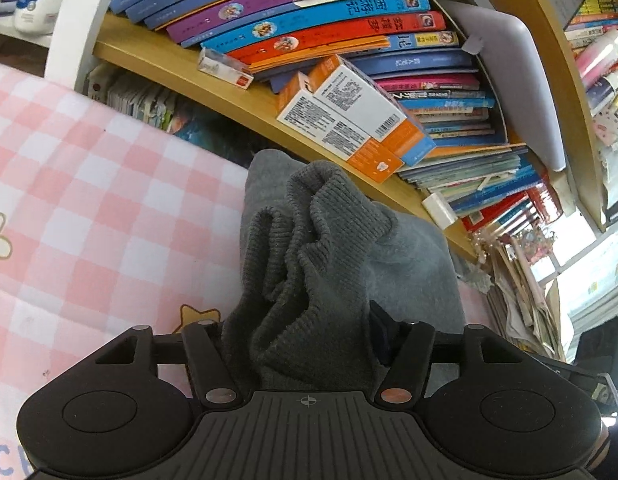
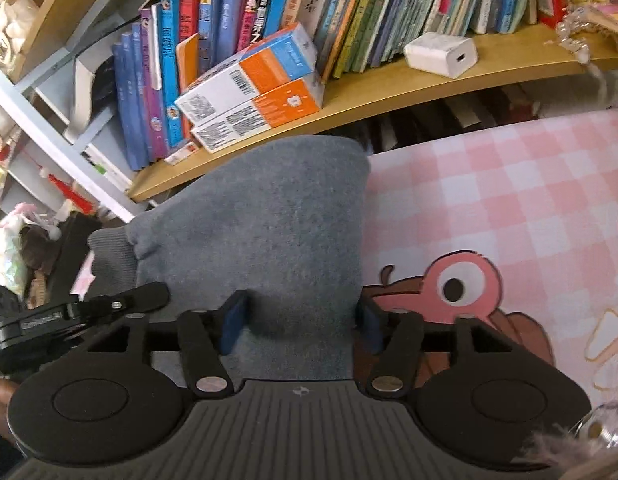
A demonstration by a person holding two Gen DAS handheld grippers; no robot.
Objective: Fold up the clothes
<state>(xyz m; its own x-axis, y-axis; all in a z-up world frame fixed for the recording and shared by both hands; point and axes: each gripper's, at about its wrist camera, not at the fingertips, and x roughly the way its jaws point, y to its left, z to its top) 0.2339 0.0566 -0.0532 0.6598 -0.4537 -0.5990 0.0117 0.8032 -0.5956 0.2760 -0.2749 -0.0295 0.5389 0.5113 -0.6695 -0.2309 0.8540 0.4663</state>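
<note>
The grey garment lies on the pink checked cover right by the wooden shelf, already doubled into a narrow strip w/ a neat far edge. Its ribbed cuff is bunched up betw. the parted fingers of the left gripper. The right gripper also stands apart, straddling the cloth w/o pinching it, so prob. a release after one fold; cuff needs flattening & another fold remains.

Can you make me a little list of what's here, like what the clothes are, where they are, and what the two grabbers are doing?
clothing: grey sweater, ribbed cuff bunched up
lying on: pink checked cloth
behind it: wooden shelf of books, two orange and white boxes
left gripper: fingers apart, bunched cuff between them
right gripper: fingers apart, sweater between them
fold: not finished
</note>
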